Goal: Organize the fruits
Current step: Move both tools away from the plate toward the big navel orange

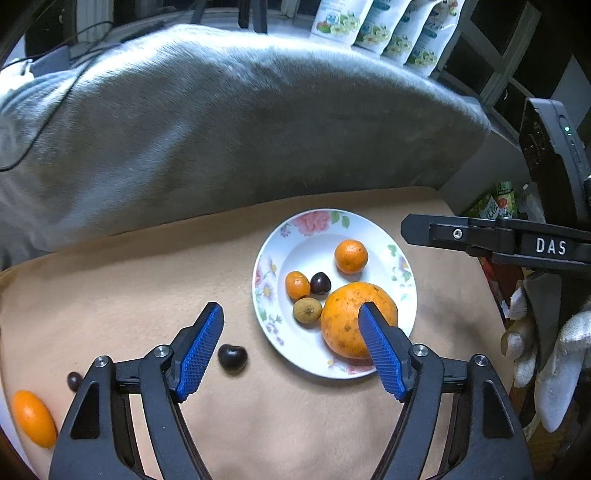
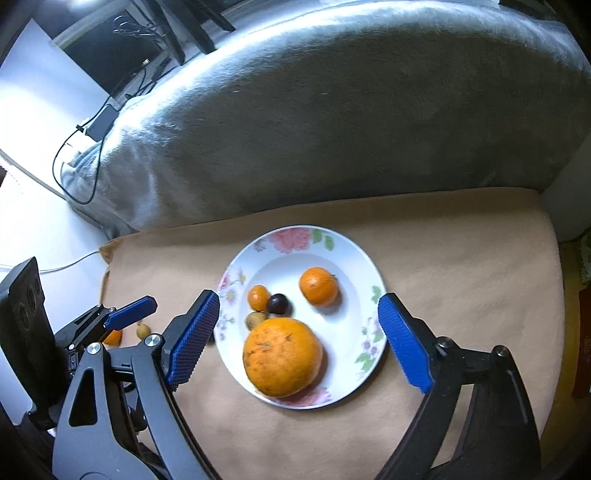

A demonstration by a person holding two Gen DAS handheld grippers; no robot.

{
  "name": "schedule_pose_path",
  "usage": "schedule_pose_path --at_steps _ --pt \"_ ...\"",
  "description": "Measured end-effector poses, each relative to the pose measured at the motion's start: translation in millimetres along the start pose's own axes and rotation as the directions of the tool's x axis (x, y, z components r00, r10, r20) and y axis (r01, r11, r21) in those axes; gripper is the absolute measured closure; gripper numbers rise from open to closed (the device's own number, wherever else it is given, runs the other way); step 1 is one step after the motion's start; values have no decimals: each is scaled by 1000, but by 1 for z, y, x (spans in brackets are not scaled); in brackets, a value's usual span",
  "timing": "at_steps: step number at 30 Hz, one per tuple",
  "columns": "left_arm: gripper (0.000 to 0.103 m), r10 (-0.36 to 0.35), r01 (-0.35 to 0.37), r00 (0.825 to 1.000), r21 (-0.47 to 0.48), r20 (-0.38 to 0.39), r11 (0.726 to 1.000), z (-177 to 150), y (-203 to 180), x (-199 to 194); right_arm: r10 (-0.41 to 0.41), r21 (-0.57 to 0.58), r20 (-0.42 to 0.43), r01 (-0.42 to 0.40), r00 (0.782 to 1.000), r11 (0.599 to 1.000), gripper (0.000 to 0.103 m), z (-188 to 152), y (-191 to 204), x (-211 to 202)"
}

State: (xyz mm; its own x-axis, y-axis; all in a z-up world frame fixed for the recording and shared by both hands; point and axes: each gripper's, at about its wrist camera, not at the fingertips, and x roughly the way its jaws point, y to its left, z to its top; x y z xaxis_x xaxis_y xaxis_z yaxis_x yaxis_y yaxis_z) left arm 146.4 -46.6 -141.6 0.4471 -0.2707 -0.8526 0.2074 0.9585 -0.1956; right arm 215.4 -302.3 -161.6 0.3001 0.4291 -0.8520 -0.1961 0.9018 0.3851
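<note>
Both grippers stand spread and empty: the left gripper (image 1: pixel 291 325) over the cloth (image 1: pixel 129 295), the right gripper (image 2: pixel 299 317) above the plate (image 2: pixel 354 258). A big orange (image 2: pixel 282 356) lies at the plate's 6 o'clock, a small orange (image 2: pixel 318 287) at 1, and a cherry (image 1: pixel 232 356) lies off-plate at 8.

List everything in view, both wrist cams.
plate: 1, white with floral rim, on tan cloth
large orange: 1, orange, plate's near side
mandarin: 1, orange, plate's far side
kumquat: 1, orange, on plate
dark cherry-like fruit: 1, on plate
brownish small fruit: 1, on plate
loose fruit on cloth: dark fruit, small dark fruit, orange kumquat
grey blanket: 1, behind
snack pouches: 4, white-green, back
left hand-held gripper: open
right hand-held gripper: open, above plate
gloved hand: white
</note>
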Motion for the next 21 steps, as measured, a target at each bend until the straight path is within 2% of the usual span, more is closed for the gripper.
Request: schedule_pose_path --at_steps 6,11,21 --pt "27 22 -21 999 -35 37 999 -6 12 -21 37 -21 -13 -37 999 999 9 -1 18 0" --pt "27 47 -43 997 -74 63 996 -14 28 -38 21 -101 6 -21 1000 995 9 -5 45 -1" --pt "27 111 -95 990 -169 86 981 -42 71 -66 28 -180 7 -26 1000 983 9 -2 94 10"
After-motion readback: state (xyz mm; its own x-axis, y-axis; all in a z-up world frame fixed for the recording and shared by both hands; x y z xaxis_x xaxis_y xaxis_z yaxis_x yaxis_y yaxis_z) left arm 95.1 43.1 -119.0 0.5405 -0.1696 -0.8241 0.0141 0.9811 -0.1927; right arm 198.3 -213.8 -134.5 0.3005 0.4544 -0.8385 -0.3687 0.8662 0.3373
